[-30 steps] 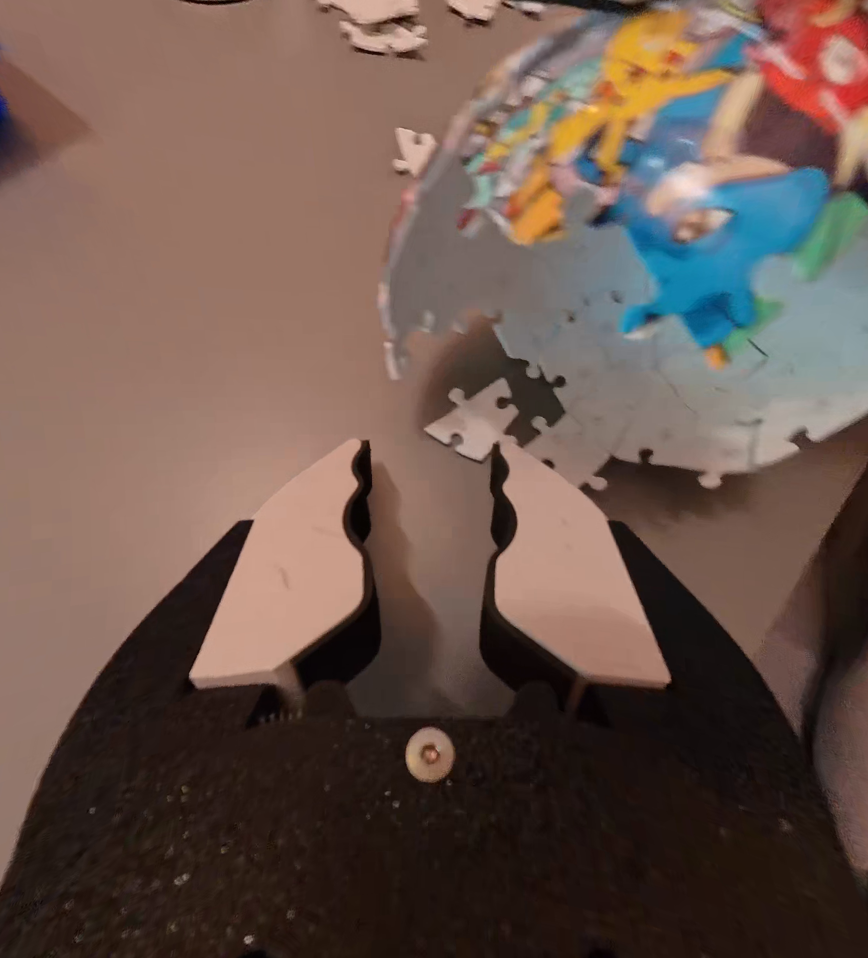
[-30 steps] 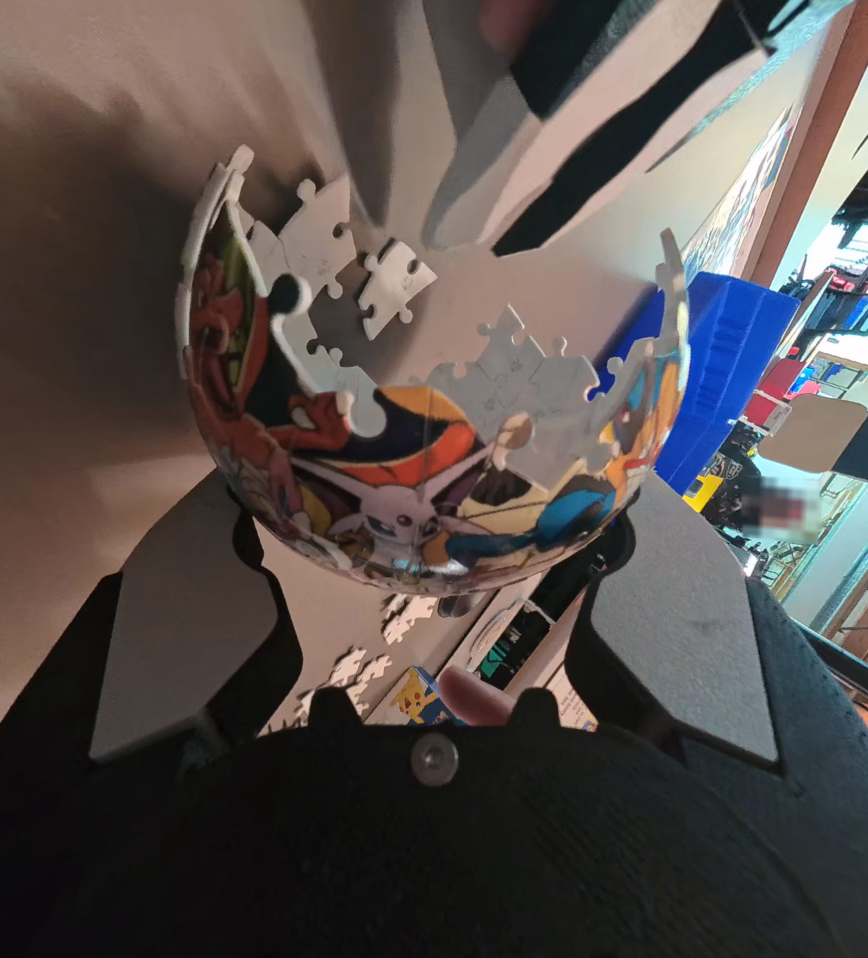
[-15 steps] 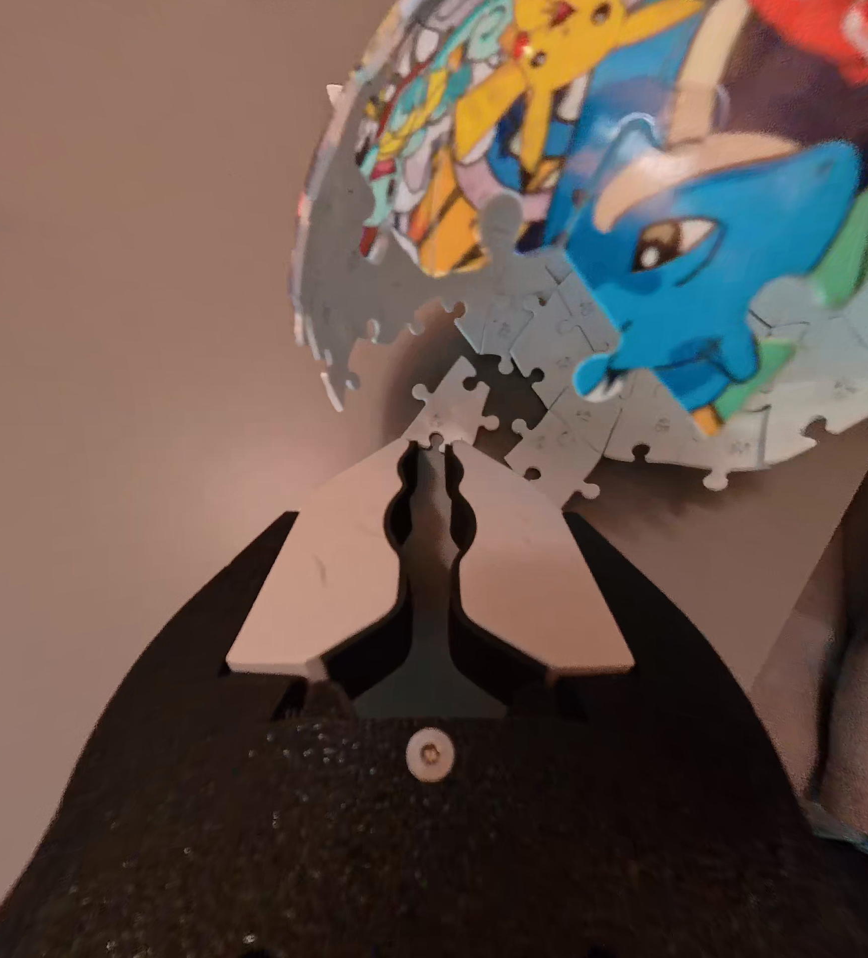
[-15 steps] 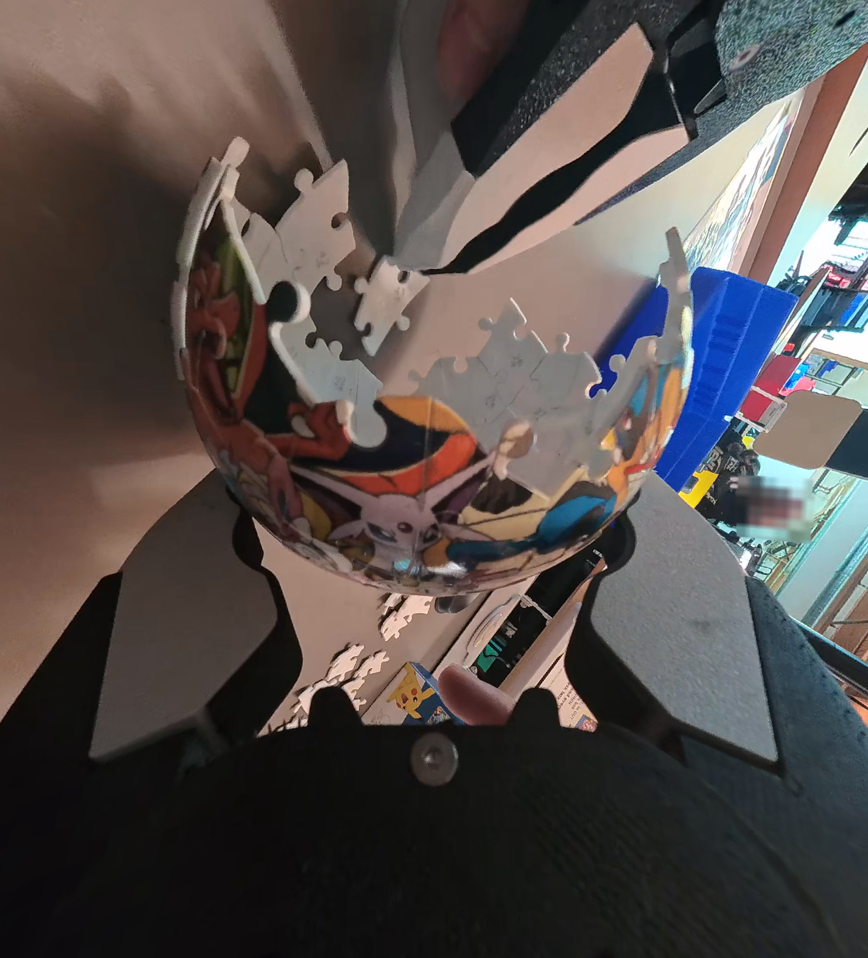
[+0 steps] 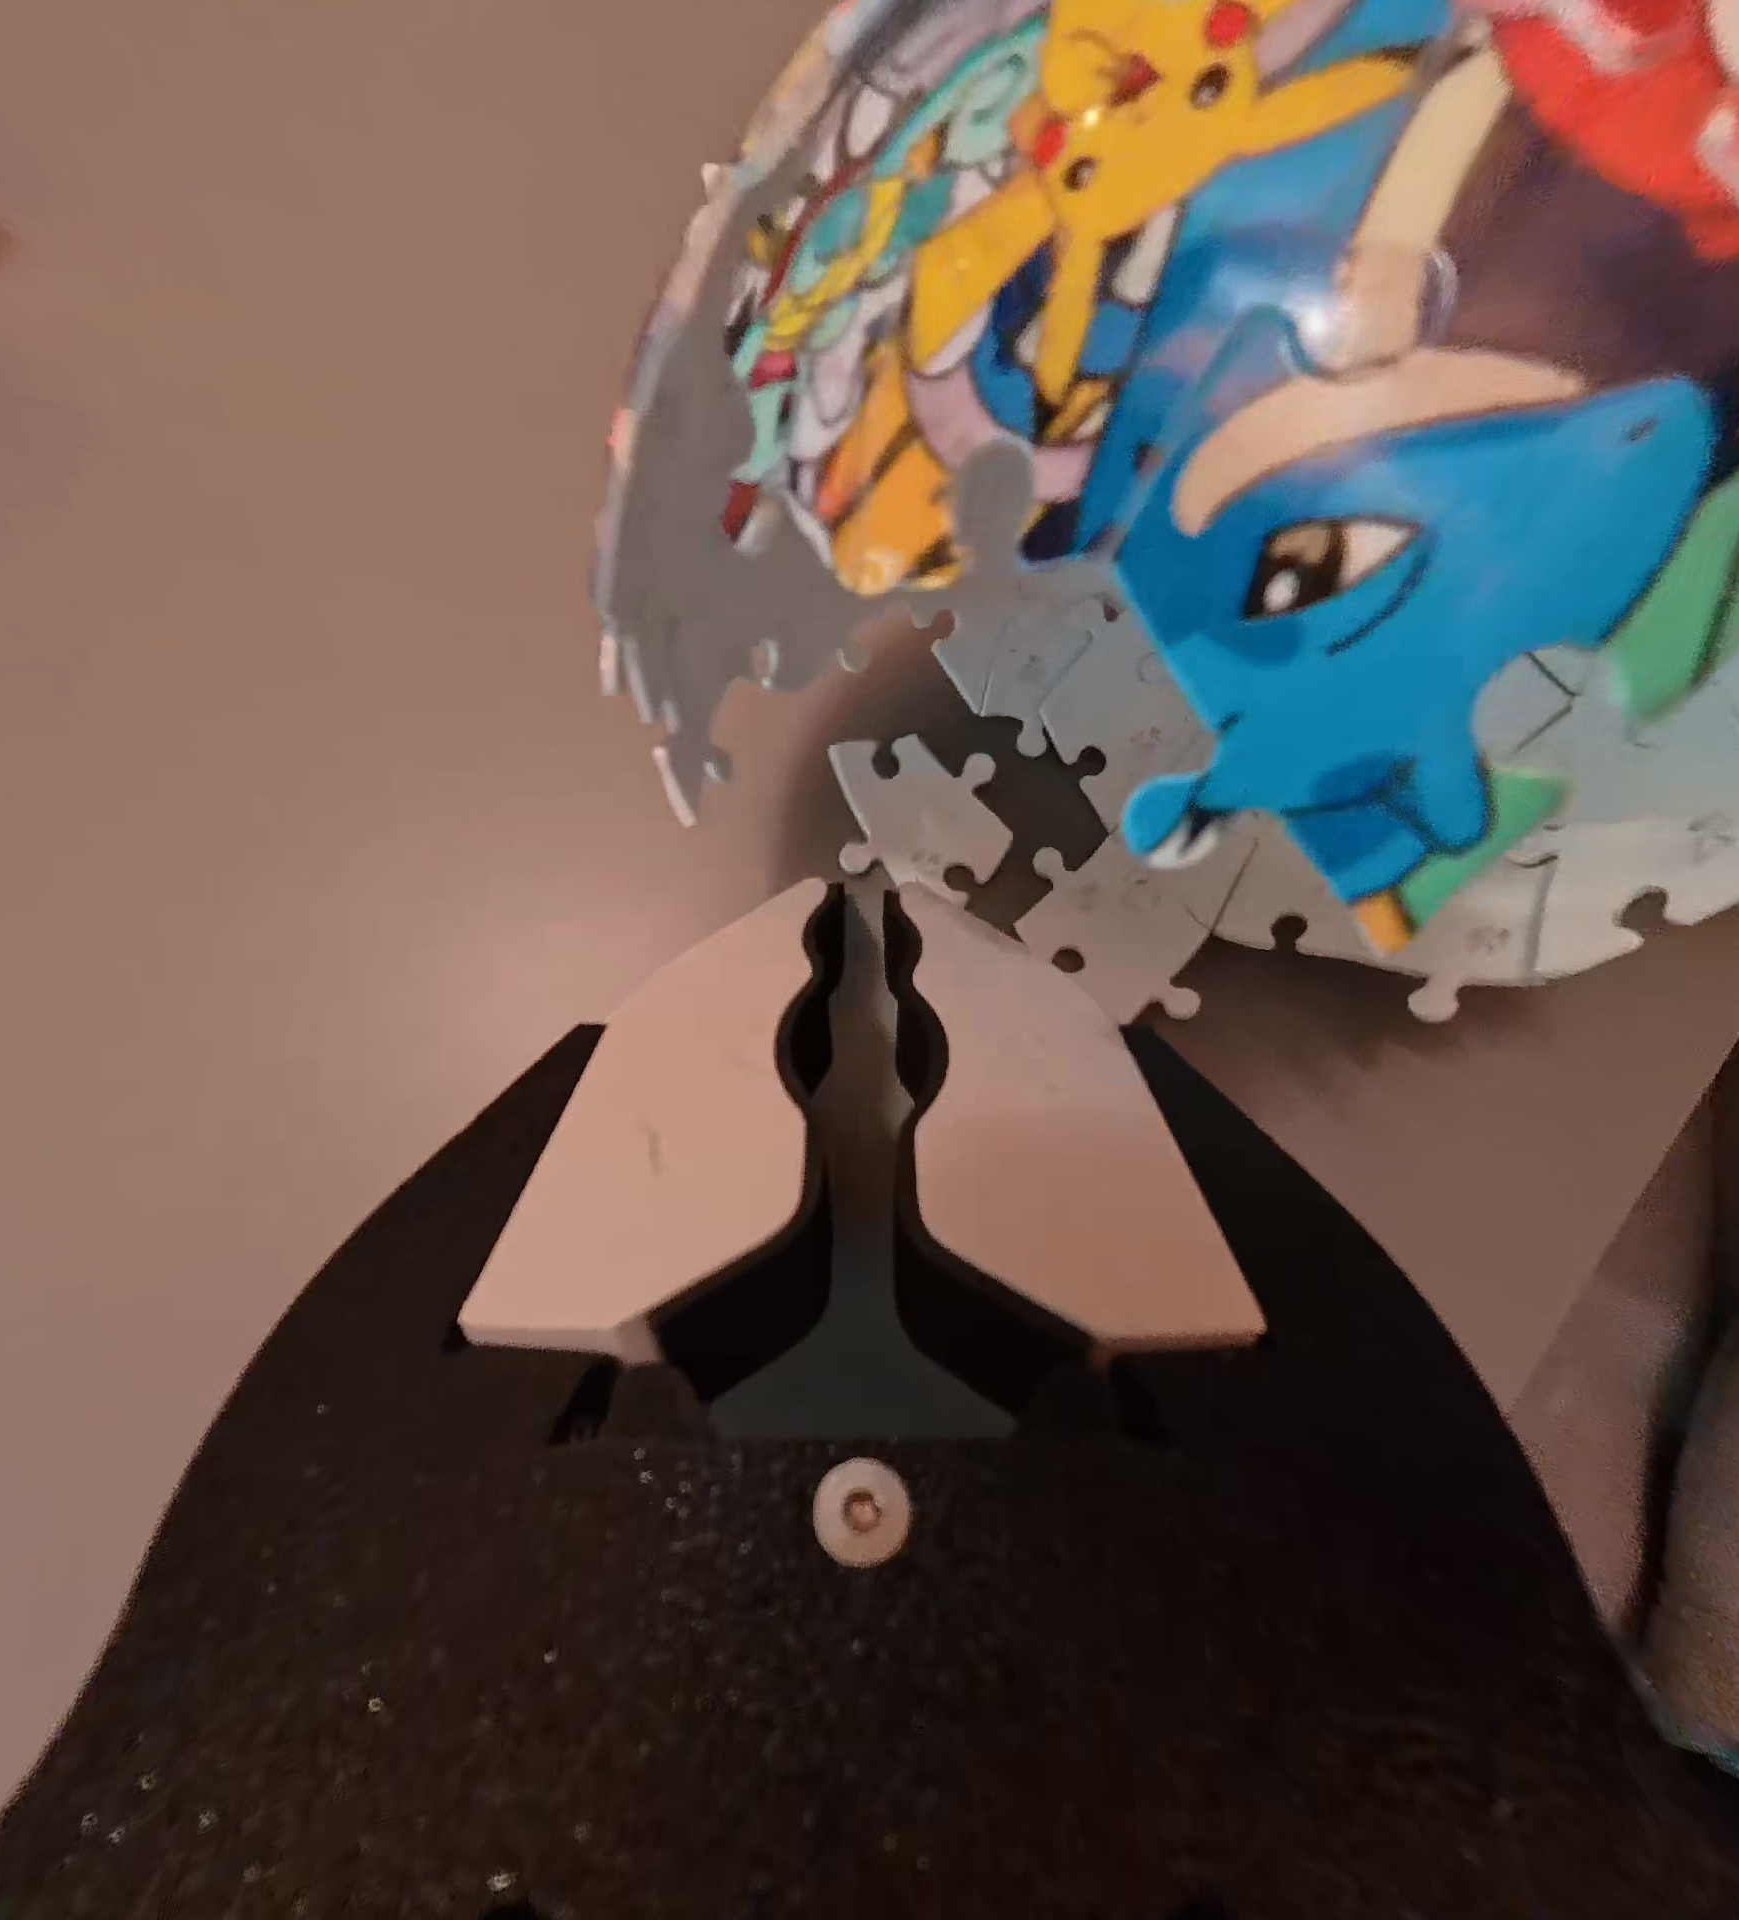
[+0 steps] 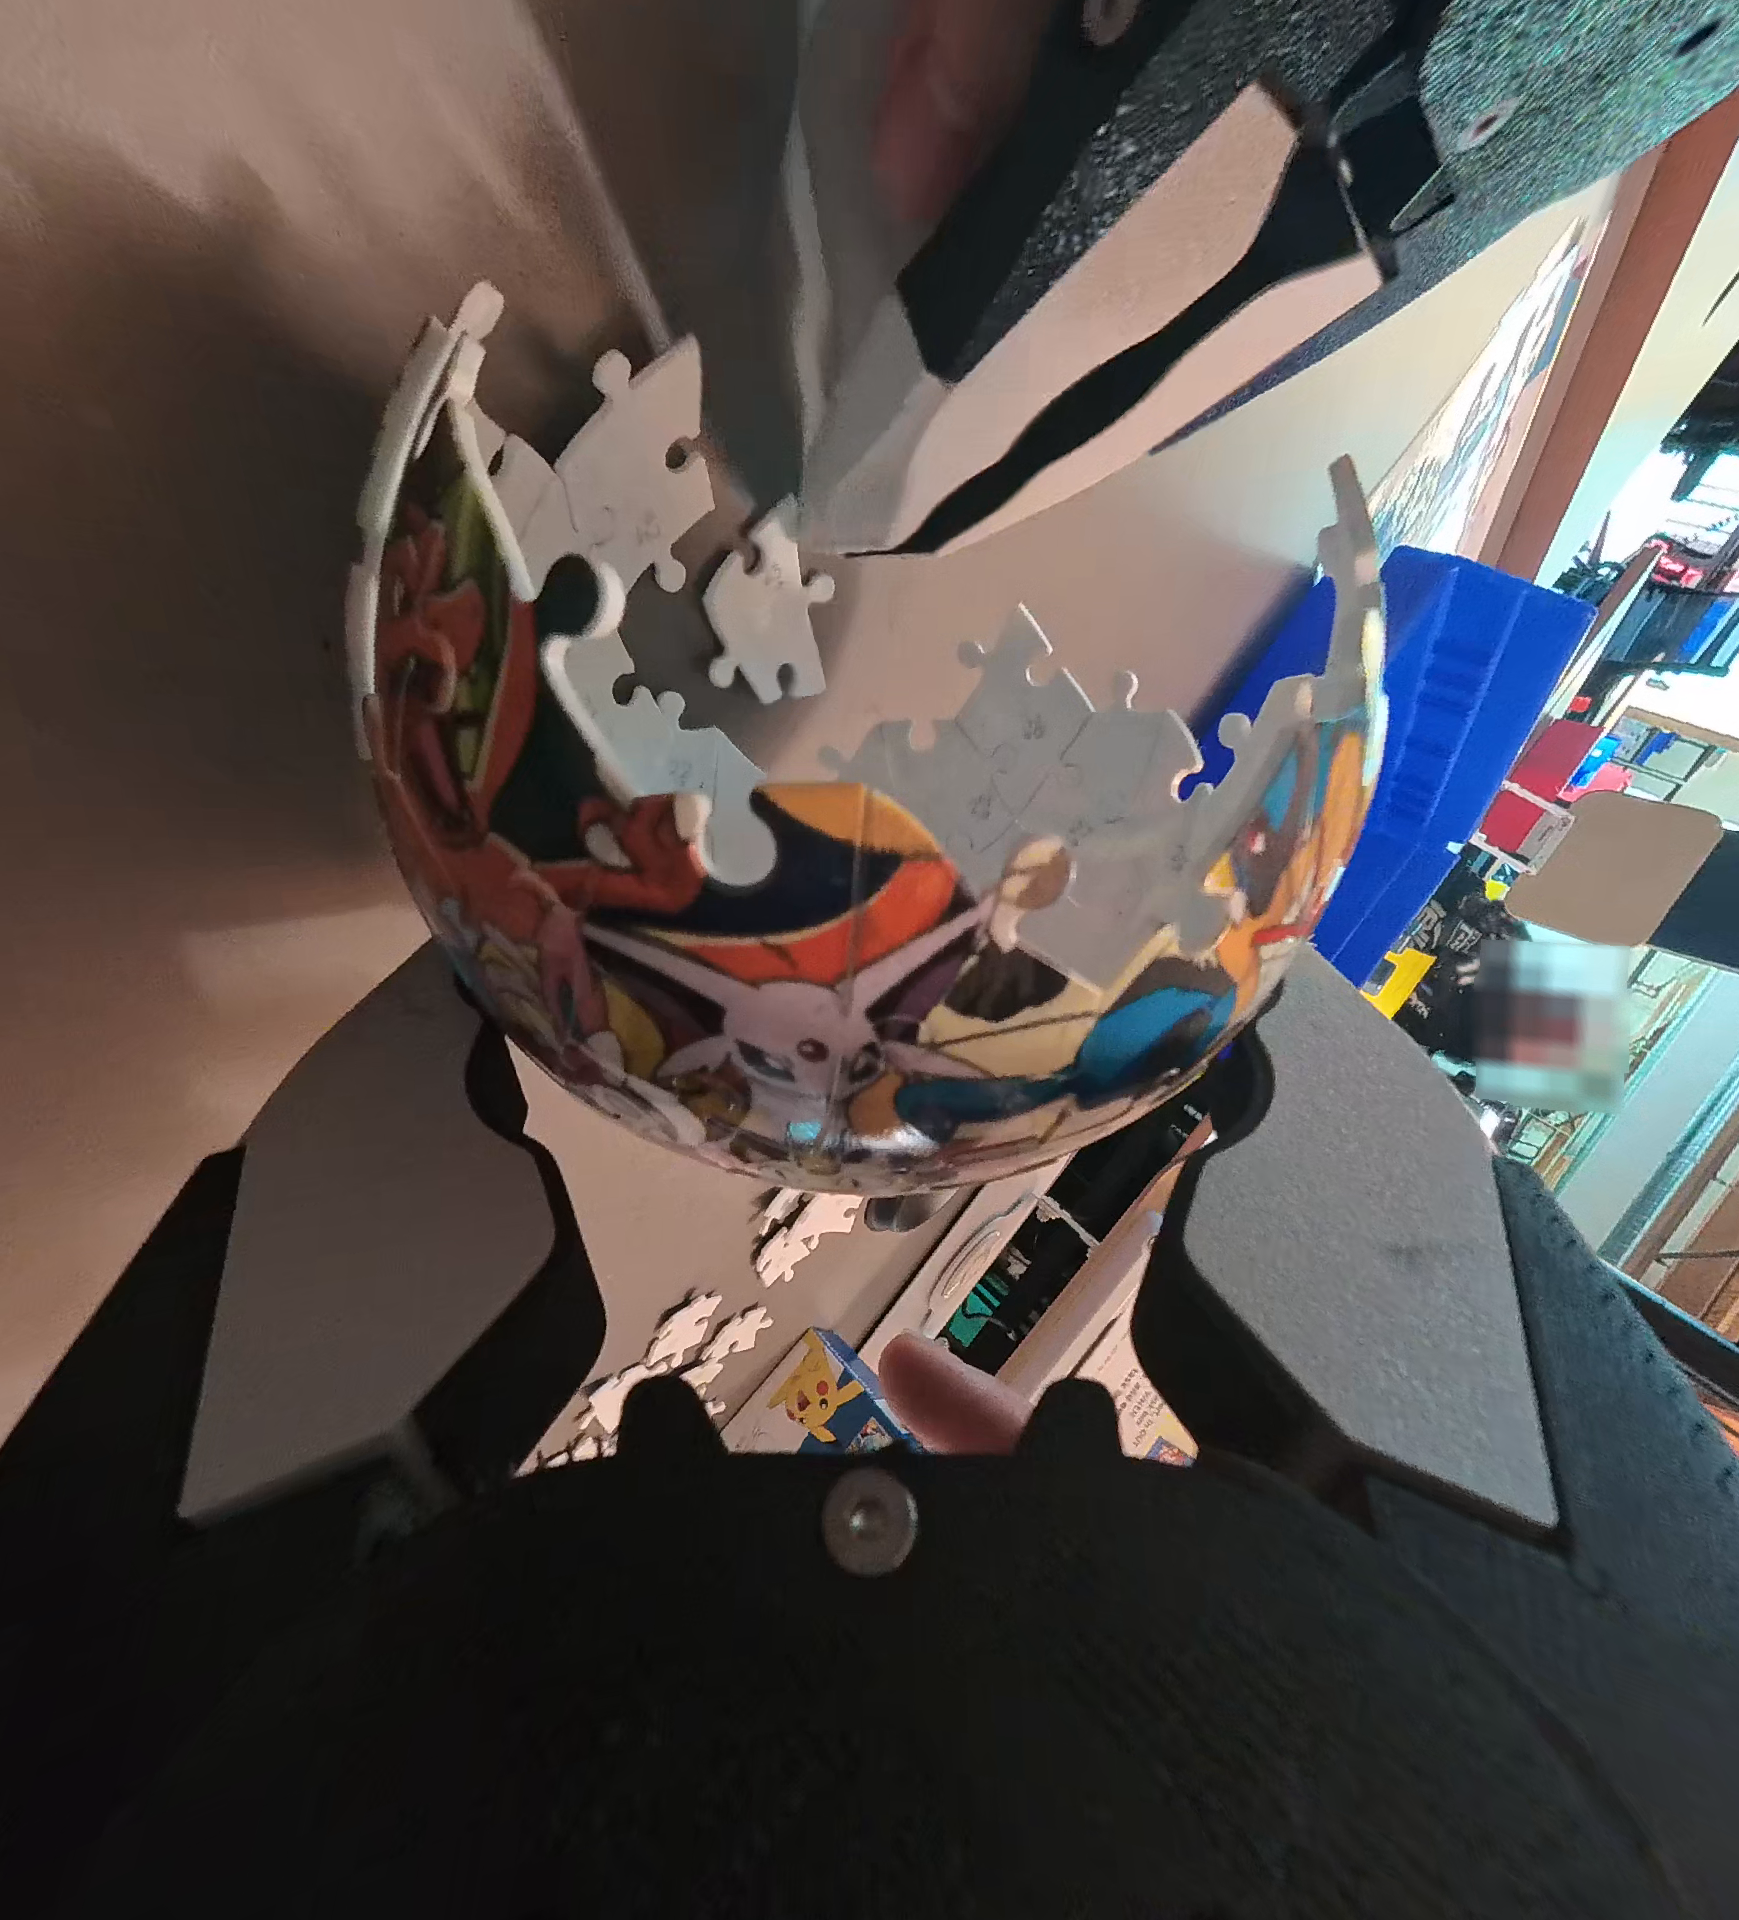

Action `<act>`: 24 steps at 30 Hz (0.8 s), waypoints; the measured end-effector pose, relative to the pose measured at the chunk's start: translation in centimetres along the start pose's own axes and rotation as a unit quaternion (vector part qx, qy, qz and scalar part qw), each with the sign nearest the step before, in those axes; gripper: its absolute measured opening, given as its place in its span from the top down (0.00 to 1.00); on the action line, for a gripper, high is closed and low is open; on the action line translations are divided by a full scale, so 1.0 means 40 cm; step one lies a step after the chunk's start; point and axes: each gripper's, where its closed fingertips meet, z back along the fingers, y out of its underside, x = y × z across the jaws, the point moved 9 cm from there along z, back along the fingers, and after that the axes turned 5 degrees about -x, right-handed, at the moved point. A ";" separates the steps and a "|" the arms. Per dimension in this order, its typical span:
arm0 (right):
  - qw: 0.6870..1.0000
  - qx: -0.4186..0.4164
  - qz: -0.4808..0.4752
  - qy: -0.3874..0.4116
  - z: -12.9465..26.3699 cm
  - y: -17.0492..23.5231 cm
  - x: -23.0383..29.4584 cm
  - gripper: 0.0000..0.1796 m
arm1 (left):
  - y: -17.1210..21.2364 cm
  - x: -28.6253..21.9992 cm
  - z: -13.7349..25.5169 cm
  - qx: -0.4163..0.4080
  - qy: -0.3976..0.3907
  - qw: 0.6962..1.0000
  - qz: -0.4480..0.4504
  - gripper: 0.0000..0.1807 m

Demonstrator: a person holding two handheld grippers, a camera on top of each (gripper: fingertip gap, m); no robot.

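My right gripper (image 6: 865,1039) is shut on a half-built puzzle ball (image 6: 823,935) with bright cartoon pictures, gripping its rounded bottom with the jagged open rim facing away from me. My left gripper (image 5: 860,899) is shut on the edge of a loose white puzzle piece (image 5: 922,821) and holds it in a gap in the ball's rim (image 5: 1260,468). In the right wrist view the left gripper (image 6: 823,540) comes in from above with the piece (image 6: 766,613) at its tips. The piece sits beside the neighbouring pieces; I cannot tell if it is locked in.
A tan table (image 5: 273,520) lies behind the ball. Several loose white puzzle pieces (image 6: 709,1340), a puzzle box (image 6: 823,1392) and a blue bin (image 6: 1447,748) are on it. A person's finger (image 6: 948,1392) shows behind my right gripper, a sleeve (image 5: 1727,1299) at the right. Left tips to right tips: about 9 cm.
My left gripper went from open to shut on the white piece and moved in closer to the ball's rim. The right gripper kept the ball nearly still.
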 end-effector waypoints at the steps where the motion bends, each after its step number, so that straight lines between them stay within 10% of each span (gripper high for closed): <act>1: 1.000 0.000 0.000 0.000 0.000 0.000 0.000 0.27 | -0.001 -0.004 -0.002 0.000 0.002 1.000 -0.002 0.96; 24: 1.000 0.001 0.003 -0.003 0.000 -0.002 0.001 0.27 | -0.009 -0.004 -0.014 0.004 -0.012 1.000 -0.017 0.95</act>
